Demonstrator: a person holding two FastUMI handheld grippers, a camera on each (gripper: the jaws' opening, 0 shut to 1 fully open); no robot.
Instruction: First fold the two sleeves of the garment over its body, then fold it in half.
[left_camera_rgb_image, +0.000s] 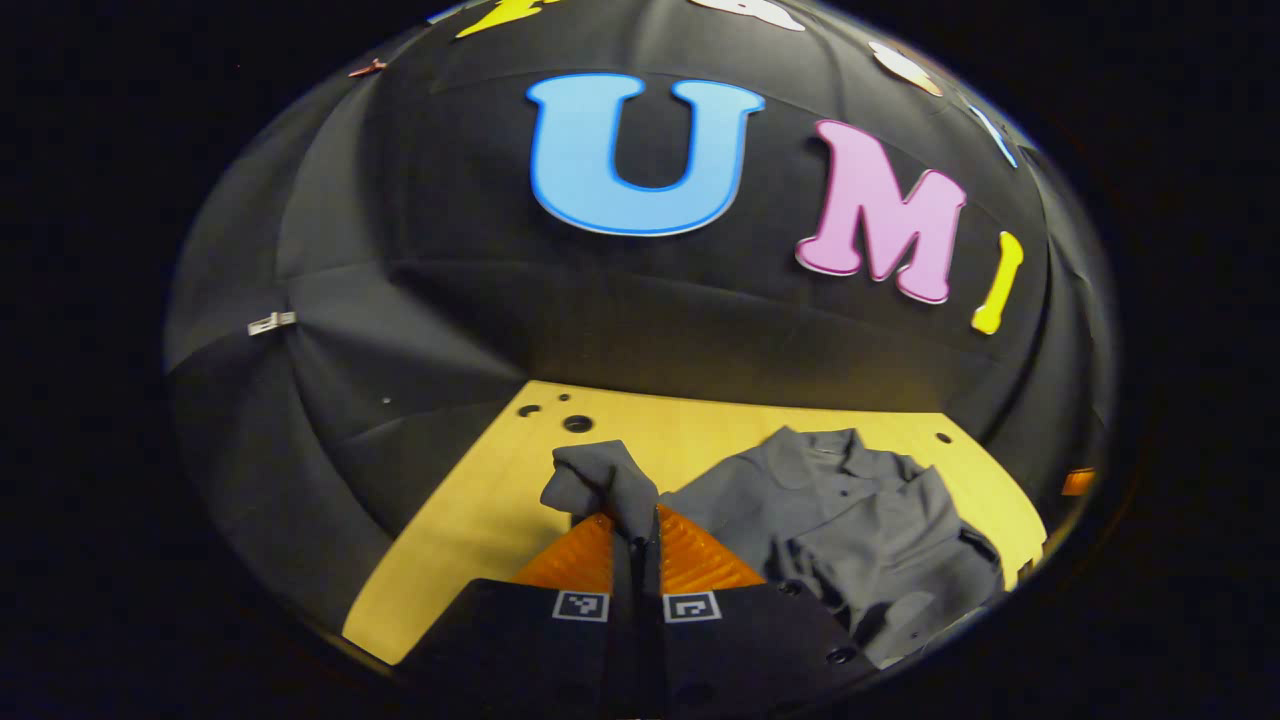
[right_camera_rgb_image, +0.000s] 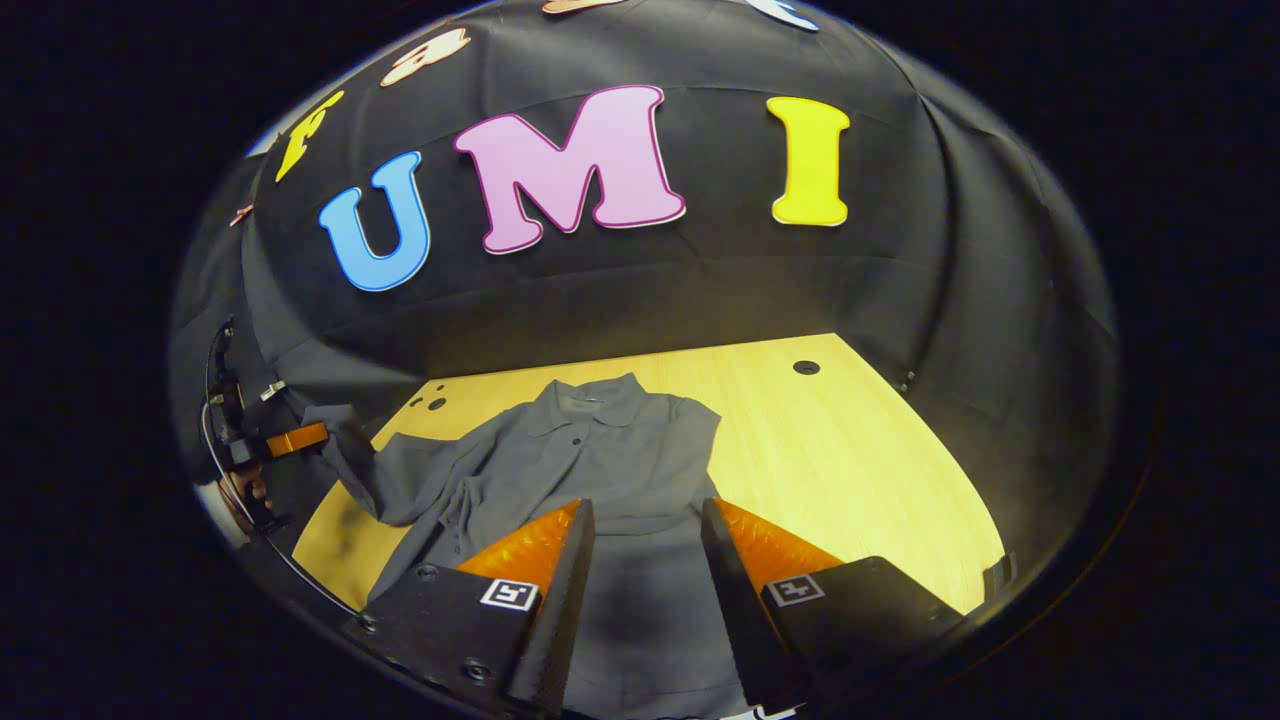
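Left gripper view: left gripper (left_camera_rgb_image: 636, 535), fingers pressed together w/ the cuff end of a grey sleeve (left_camera_rgb_image: 600, 480) pinched between them, lifted above the yellow wooden table (left_camera_rgb_image: 480, 520). Grey collared shirt (left_camera_rgb_image: 860, 510) lies on the table just to the right, rumpled, collar toward the booth wall. Right gripper view: right gripper (right_camera_rgb_image: 645, 545), fingers apart w/ a moderate gap, holding nothing, poised over the shirt's lower body; shirt (right_camera_rgb_image: 590, 450) lies flat at table centre, buttons up. At far left of this view the other gripper (right_camera_rgb_image: 300, 438) holds the sleeve (right_camera_rgb_image: 365, 470) stretched out sideways, off the table.
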